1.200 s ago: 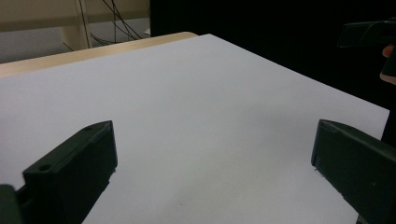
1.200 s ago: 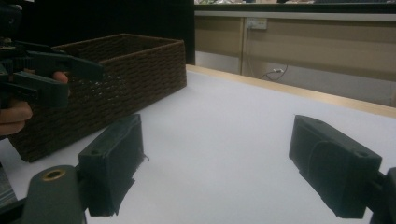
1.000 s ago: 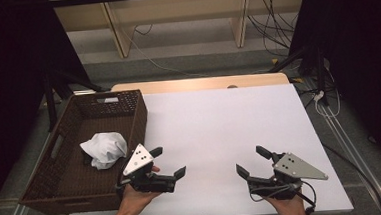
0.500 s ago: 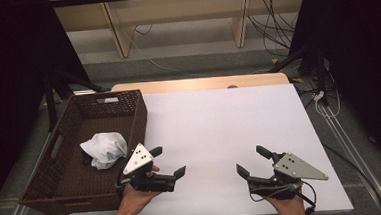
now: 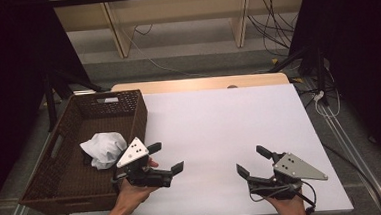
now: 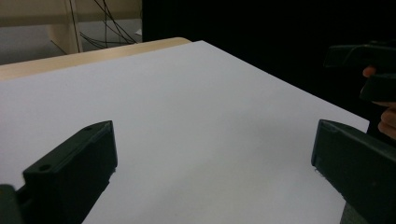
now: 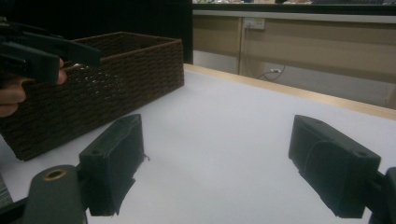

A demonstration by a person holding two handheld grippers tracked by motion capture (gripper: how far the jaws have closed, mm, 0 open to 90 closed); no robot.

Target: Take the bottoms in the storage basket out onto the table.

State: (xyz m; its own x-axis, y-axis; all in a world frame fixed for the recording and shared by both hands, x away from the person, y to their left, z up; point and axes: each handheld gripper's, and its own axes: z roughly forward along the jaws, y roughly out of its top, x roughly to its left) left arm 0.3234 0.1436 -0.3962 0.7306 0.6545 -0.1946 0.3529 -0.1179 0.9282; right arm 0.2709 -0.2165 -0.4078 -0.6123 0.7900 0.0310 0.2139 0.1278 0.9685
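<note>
My left gripper (image 5: 165,157) hovers open over the white table (image 5: 219,116), close to the near right side of a brown wicker basket (image 5: 60,145). Nothing sits between its jaws. A crumpled white wad (image 5: 102,148) lies inside the basket, just left of that gripper. My right gripper (image 5: 252,160) is open and empty at the table's near right. In the left gripper view the left gripper (image 6: 212,135) spans bare white table, with the right gripper (image 6: 359,56) at the far right. In the right gripper view the right gripper (image 7: 219,135) faces the basket (image 7: 107,88) and the left gripper (image 7: 37,51).
A wooden strip (image 5: 197,83) runs along the table's far edge. Behind it the floor holds cables (image 5: 274,27) and wooden shelf legs (image 5: 116,32). Black stands (image 5: 52,86) rise at the left of the basket and a stand (image 5: 318,64) at the table's right.
</note>
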